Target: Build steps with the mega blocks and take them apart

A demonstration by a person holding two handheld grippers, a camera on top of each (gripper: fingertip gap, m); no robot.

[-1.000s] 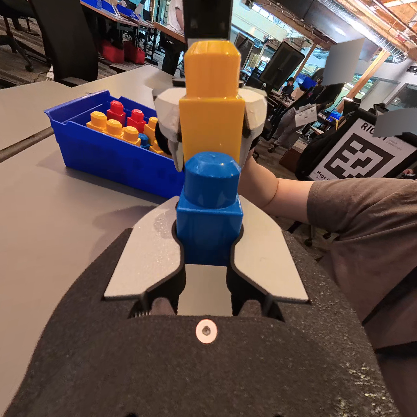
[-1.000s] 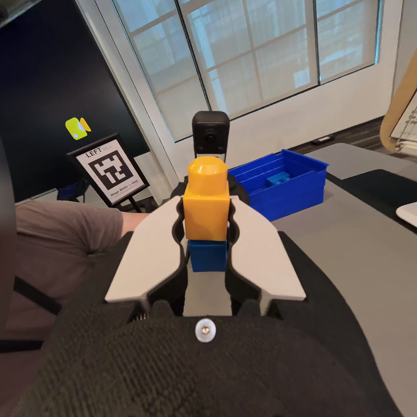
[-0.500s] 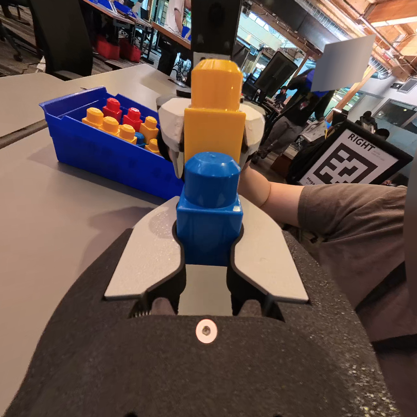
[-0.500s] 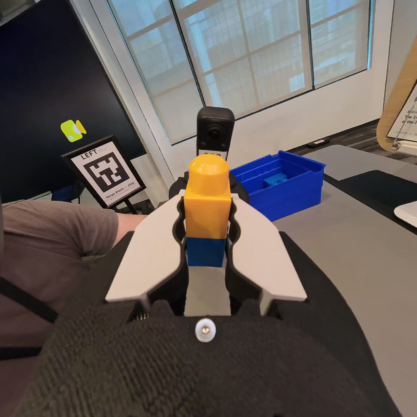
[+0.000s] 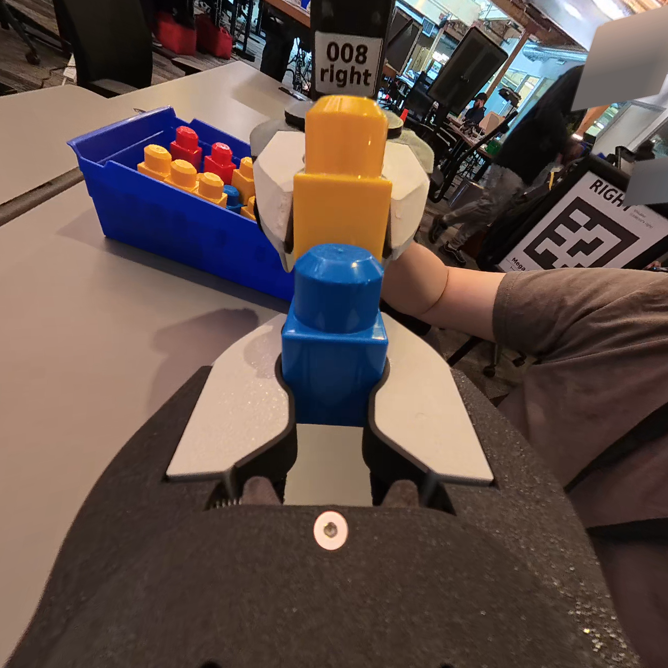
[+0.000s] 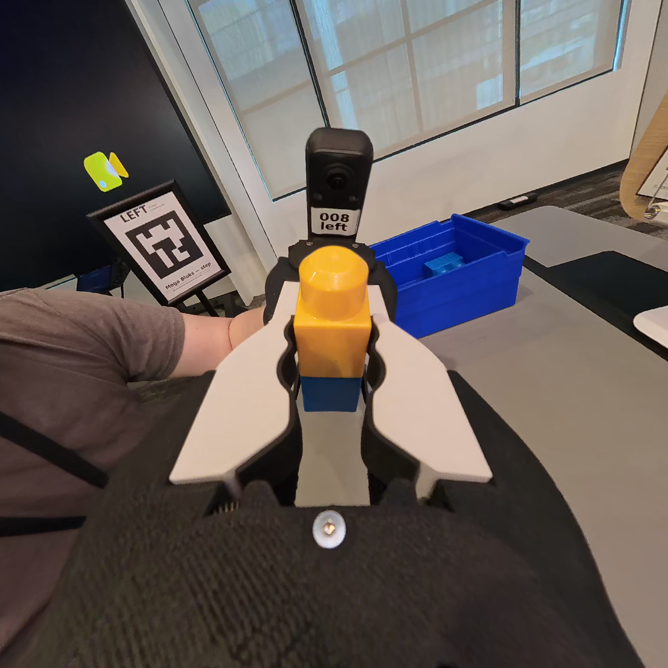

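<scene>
Over a plain grey table [image 5: 90, 325], the left gripper [image 5: 334, 361] has its fingers closed tight on a blue block [image 5: 334, 361], and the right gripper [image 6: 332, 358] is clamped the same way on a yellow block [image 6: 330, 325]. The two grippers face each other with the blocks held end to end; whether the blocks are pressed together I cannot tell. On the table behind them sits a blue bin [image 5: 162, 220] of yellow, red and blue blocks, and across the table a second blue bin [image 6: 470, 274] holds a single blue piece. Tall windows [image 6: 397, 72] line one wall beside a dark screen [image 6: 72, 108], with a framed marker sign [image 6: 159, 245] below. The other way, the room opens onto desks and monitors.
</scene>
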